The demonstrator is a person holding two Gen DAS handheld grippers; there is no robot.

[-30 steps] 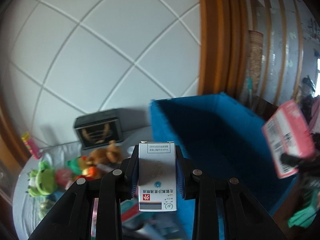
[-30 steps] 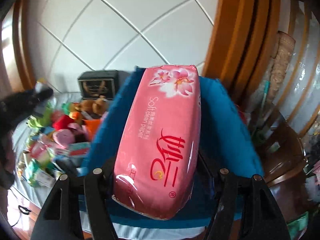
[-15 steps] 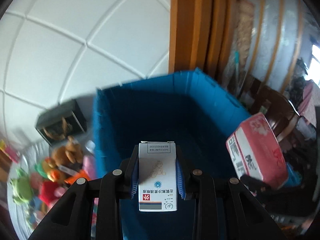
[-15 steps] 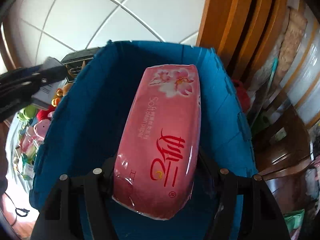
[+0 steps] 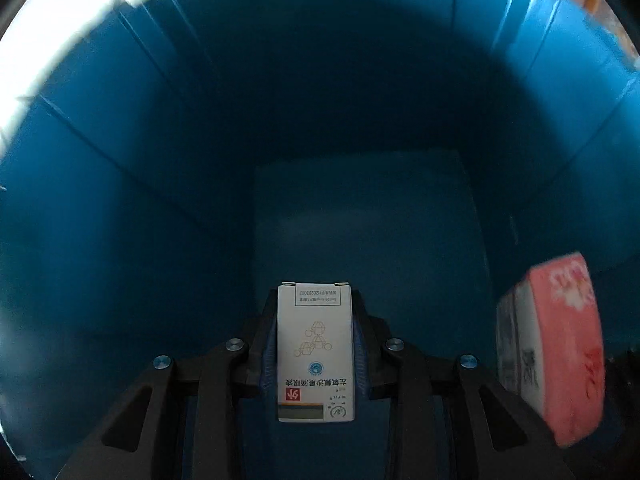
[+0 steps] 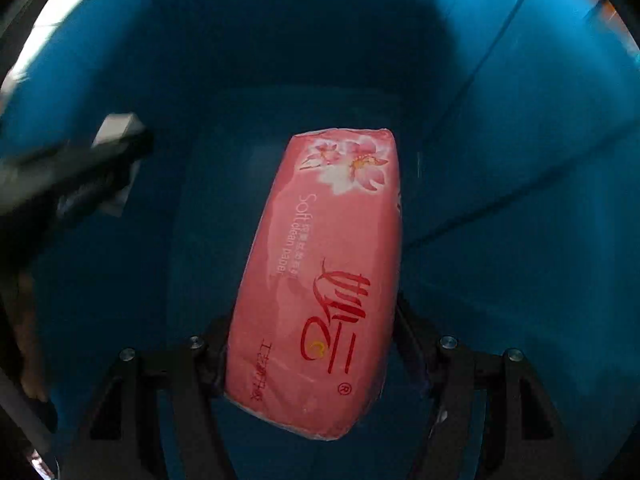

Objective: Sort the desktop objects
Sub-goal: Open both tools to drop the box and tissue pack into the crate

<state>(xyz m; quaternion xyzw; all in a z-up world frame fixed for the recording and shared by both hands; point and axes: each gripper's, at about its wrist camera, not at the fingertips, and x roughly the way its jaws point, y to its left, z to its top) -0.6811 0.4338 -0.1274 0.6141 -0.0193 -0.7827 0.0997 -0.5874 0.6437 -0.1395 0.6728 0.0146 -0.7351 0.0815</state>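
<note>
The pink tissue pack point(image 6: 320, 280) reads "Soft clean paper" beside large red Chinese brand characters and an ® mark, while the white eye-drop box point(image 5: 316, 352) bears upside-down Chinese print, a red square with "外", and a boxed code that seems to end in "H20203092".

We saw both views dim inside the bin point(image 5: 120, 184), its floor in deep shadow. Daylight glared white along the upper-left rim. Fisheye curvature bent the walls and blackened the corners. Motion blur smeared the pack point(image 5: 560, 344) at right and the other gripper point(image 6: 80, 172).
</note>
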